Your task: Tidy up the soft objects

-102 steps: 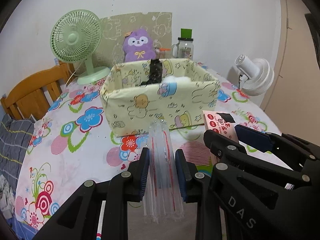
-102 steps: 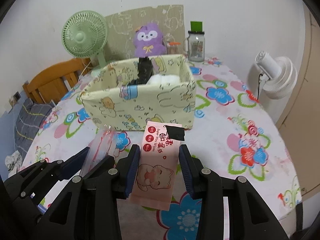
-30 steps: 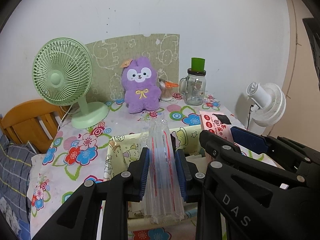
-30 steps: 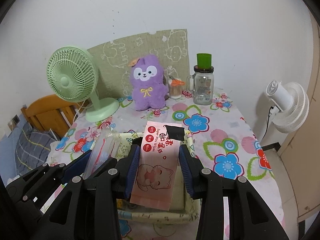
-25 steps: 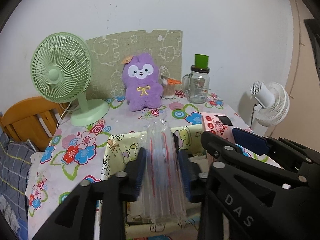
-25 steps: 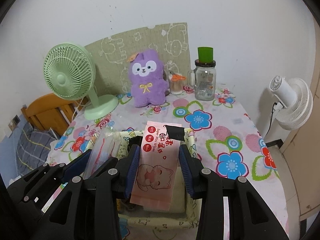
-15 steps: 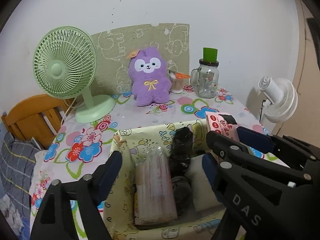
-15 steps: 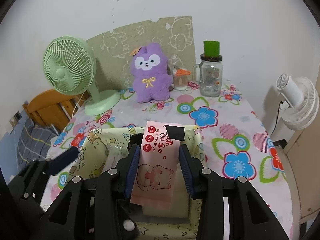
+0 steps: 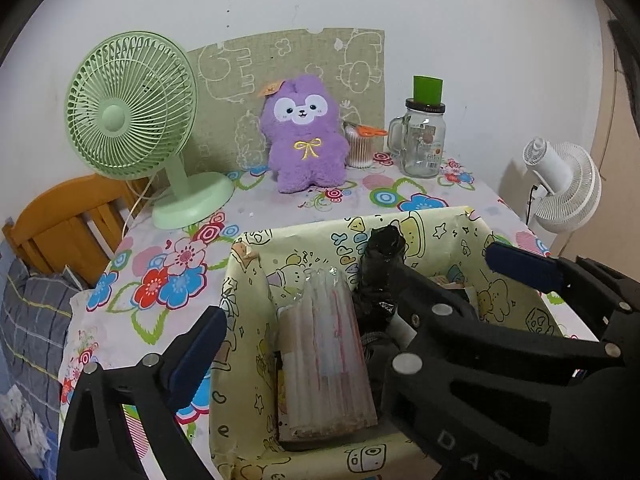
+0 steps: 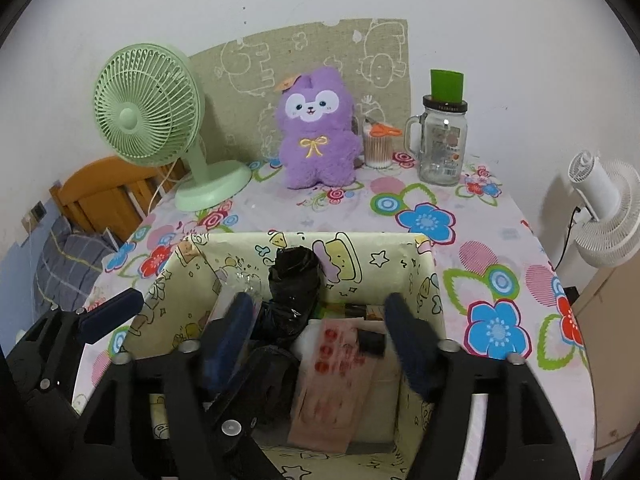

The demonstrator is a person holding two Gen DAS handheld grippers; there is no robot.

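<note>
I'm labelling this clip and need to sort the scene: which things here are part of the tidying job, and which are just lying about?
Part of the job:
- yellow cartoon-print box
- clear plastic pack, lying in the box
- pink wipes packet, lying in the box
- black bundle, in the box
- left tool and right tool, both open

Just lying about:
- green fan
- purple plush
- glass jar
- white fan

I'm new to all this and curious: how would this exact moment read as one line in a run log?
left gripper: open, just released clear bag | right gripper: opening, pink wipes pack dropped | both in yellow box
</note>
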